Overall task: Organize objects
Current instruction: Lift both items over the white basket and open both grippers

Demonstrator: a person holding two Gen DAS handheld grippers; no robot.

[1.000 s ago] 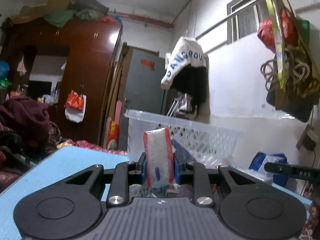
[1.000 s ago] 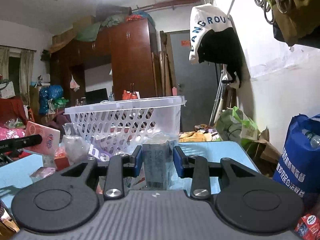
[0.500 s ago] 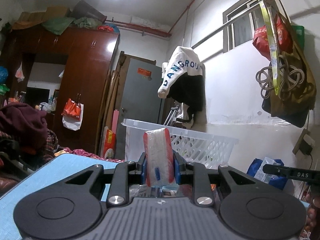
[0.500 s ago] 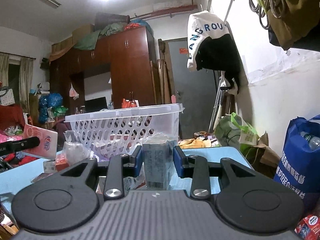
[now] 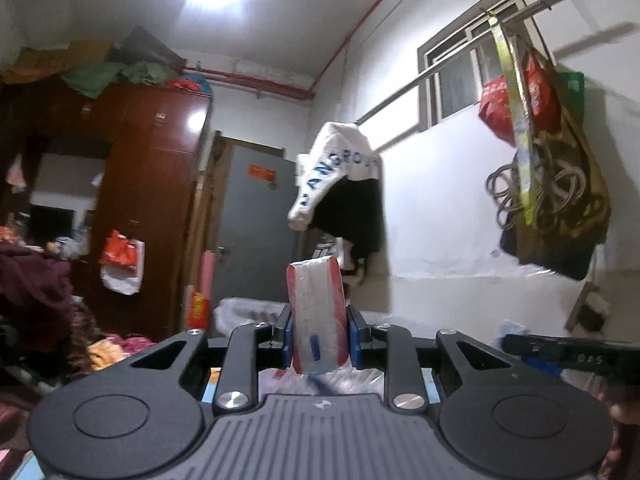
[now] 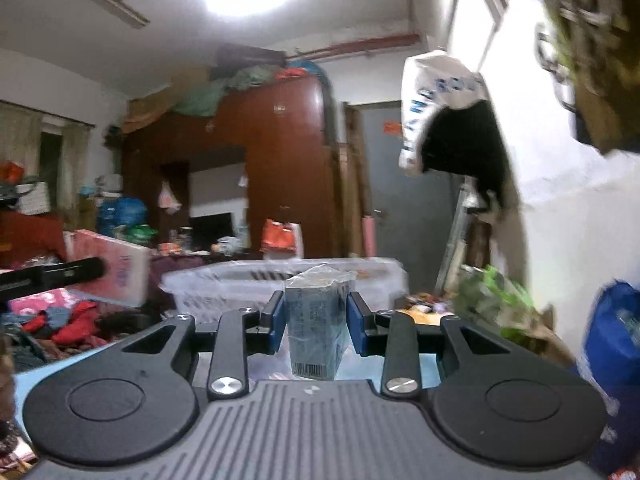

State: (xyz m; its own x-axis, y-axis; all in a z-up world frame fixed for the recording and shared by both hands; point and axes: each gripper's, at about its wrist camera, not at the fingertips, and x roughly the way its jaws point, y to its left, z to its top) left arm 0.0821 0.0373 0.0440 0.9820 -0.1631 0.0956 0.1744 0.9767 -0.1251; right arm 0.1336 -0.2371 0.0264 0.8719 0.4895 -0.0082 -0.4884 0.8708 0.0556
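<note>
Above the near table edge, both grippers were loaded: left gripper point(image 5: 317, 330) clamped a red-white packet point(image 5: 316, 312), right gripper point(image 6: 316, 320) a grey carton point(image 6: 316, 320), both upright. White basket point(image 6: 280, 276) lay just beyond, below both loads.

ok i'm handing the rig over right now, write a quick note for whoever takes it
Left gripper: shut on a red and white packet, held upright in the air.
Right gripper: shut on a grey-blue carton, also in the air.
The white basket sits ahead on the blue table, just beyond both grippers.
Done: both items picked up.
Left: probably drop each into the basket, then collect the other packets lying beside it.
</note>
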